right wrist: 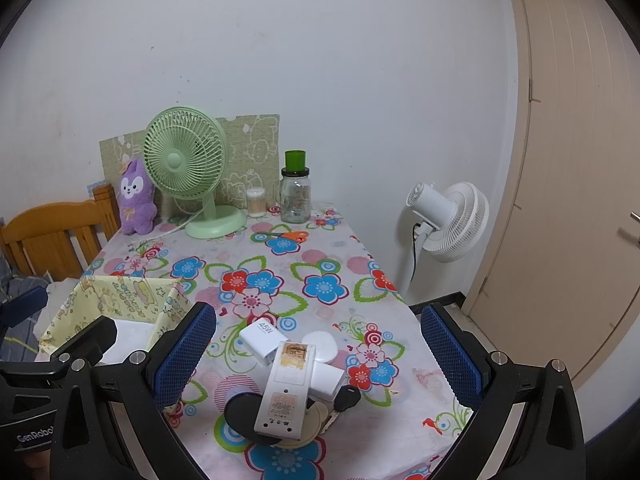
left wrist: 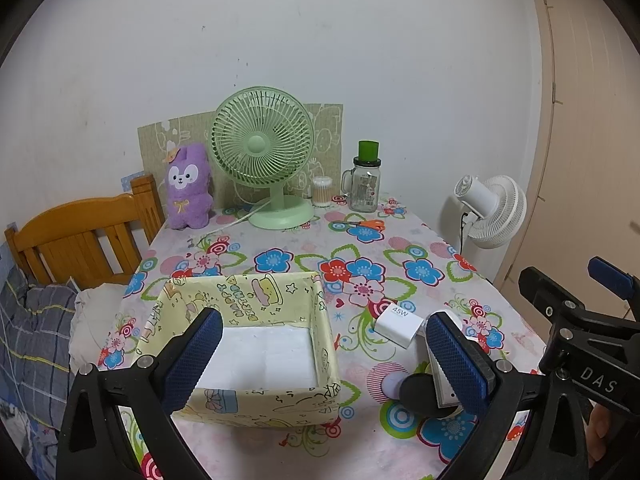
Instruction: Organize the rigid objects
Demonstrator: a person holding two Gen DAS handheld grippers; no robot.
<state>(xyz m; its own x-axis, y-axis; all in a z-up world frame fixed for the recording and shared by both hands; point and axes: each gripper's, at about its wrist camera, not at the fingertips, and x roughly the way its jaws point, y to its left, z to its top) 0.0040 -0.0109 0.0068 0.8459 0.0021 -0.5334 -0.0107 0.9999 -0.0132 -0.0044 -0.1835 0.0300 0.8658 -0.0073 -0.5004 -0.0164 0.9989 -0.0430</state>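
Remote control point(right wrist: 285, 390), white and turned face down, lies on a small heap at about 6 o'clock on the flowered surface point(right wrist: 280, 256), over a black disc point(right wrist: 240, 410) and just beside the 45W charger point(right wrist: 262, 340). At 9 o'clock from the heap stands the yellow box point(left wrist: 256, 398), holding only its white lining. Left gripper point(left wrist: 326, 364) hangs spread wide above the box. Right gripper point(right wrist: 320, 360) is also spread wide, with the heap between its fingers, touching nothing.

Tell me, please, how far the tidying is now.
Nothing looks done: the yellow cartoon-print box holds only its white liner. Nothing is in hand; the left gripper and right gripper have open jaws. Left: white 45W charger, white remote control, round white disc, black items beneath.
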